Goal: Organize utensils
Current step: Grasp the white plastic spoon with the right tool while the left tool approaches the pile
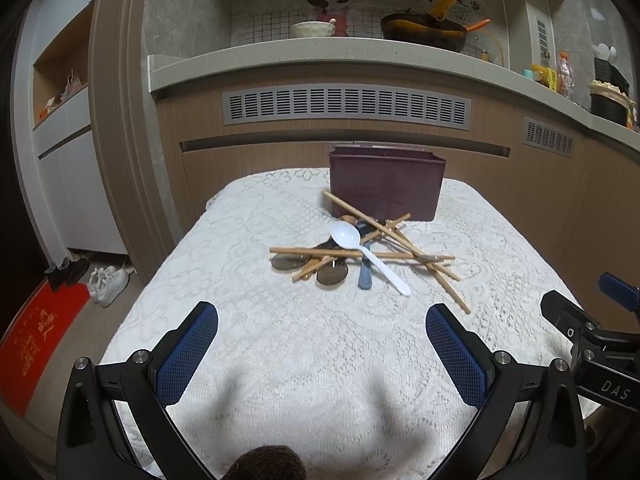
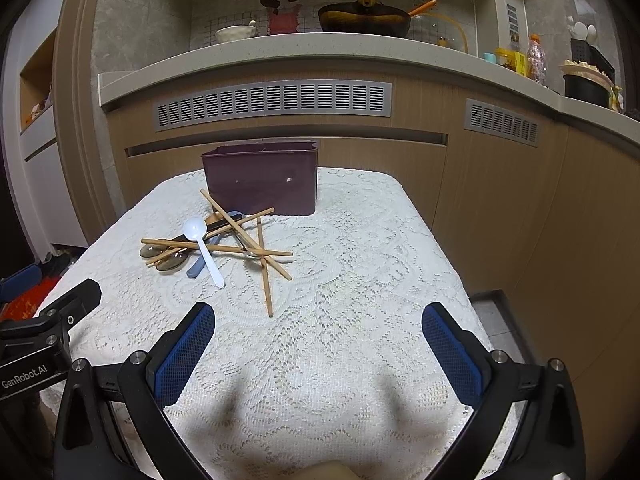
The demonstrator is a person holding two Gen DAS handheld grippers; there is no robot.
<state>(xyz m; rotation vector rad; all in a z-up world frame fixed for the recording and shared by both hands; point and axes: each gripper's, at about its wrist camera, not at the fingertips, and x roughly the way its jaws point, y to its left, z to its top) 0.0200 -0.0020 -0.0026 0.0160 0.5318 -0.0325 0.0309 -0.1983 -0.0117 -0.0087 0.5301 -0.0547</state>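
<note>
Two views. Left wrist: left gripper (image 1: 322, 320) is held wide, nothing gripped, above the lace tablecloth (image 1: 280, 360); utensil pile (image 1: 360, 252) lies ahead, white spoon (image 1: 362, 250) on top, purple bin (image 1: 386, 180) just behind. Right wrist: right gripper (image 2: 318, 320) spread wide, nothing gripped; pile (image 2: 220, 244) seen ahead-left, bin (image 2: 260, 178) behind it.

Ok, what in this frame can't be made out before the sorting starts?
- Inside of the purple bin: both views look at its front wall, so contents and dividers are hidden.
- Pile: spoon handles and the grey piece are crossed by chopsticks and the white spoon; exact count unclear.
- Right hand-held gripper: cut off by the left view's edge.
</note>
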